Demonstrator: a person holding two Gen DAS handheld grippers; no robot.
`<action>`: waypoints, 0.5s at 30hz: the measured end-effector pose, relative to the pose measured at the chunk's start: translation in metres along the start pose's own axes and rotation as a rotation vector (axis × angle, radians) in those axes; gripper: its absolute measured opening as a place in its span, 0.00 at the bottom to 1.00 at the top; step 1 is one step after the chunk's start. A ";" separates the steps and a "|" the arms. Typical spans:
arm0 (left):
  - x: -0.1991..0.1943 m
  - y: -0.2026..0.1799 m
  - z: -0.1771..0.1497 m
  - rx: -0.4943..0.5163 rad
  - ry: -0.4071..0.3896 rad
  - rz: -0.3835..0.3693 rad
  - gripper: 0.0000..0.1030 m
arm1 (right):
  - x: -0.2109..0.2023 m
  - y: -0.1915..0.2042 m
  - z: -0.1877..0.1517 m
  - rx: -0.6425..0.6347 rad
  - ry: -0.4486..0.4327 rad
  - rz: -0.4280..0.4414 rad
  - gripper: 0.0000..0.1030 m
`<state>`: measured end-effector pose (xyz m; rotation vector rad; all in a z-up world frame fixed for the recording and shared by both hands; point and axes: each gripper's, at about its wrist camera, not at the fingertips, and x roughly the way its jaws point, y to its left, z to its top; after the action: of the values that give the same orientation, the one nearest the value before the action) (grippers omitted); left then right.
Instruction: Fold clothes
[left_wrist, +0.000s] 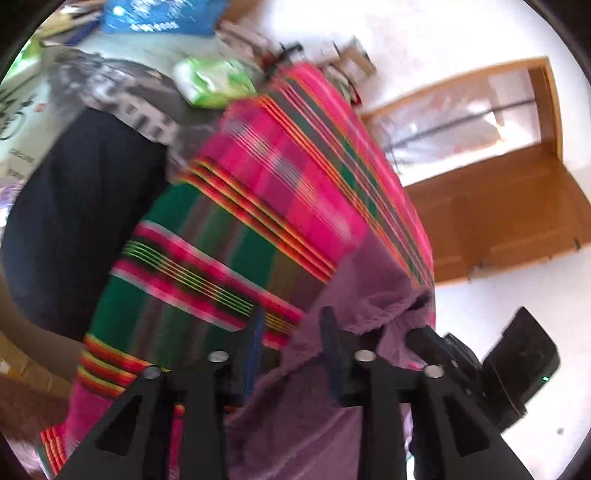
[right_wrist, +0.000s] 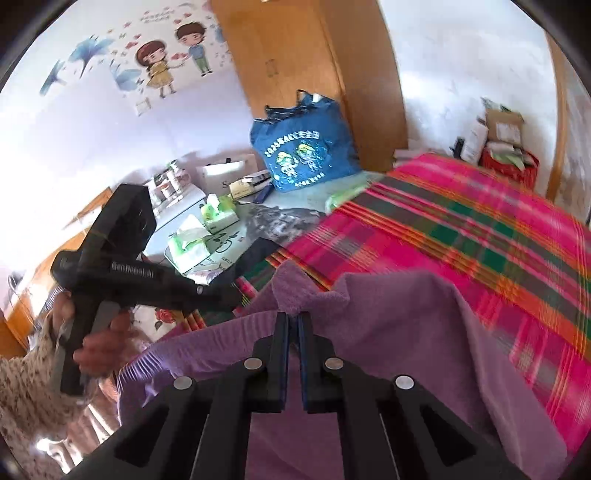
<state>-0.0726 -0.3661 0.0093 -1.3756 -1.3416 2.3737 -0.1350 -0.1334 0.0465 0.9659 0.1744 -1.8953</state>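
While its jaws are pinched tight on a fold of the purple towel (right_wrist: 388, 332), the right gripper (right_wrist: 294, 321) holds it over the striped bedspread (right_wrist: 480, 229). The left gripper (left_wrist: 293, 321) stands part open, with towel cloth loose between its fingers. Farther left, a blue bag (right_wrist: 303, 147) sits by the wardrobe (right_wrist: 295, 55).

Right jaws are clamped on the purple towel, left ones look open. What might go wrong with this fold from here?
1. The right gripper pinches only a small bunched bit of the purple towel; a pull may slip it free.
2. The left gripper has open jaws with the towel loose between them, so that side may sag and fold crooked.
3. Dragging could ruffle the striped bedsheet.
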 end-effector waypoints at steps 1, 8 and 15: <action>0.001 -0.006 -0.002 0.020 0.003 0.003 0.42 | -0.001 -0.005 -0.004 0.013 0.004 0.004 0.05; 0.004 -0.037 -0.014 0.155 -0.002 0.070 0.42 | 0.002 -0.031 -0.023 0.100 0.024 0.031 0.05; 0.014 -0.052 -0.022 0.283 0.026 0.158 0.42 | 0.003 -0.044 -0.029 0.142 0.020 0.060 0.05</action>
<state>-0.0811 -0.3137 0.0327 -1.4677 -0.8753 2.5129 -0.1556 -0.0981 0.0134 1.0743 0.0217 -1.8625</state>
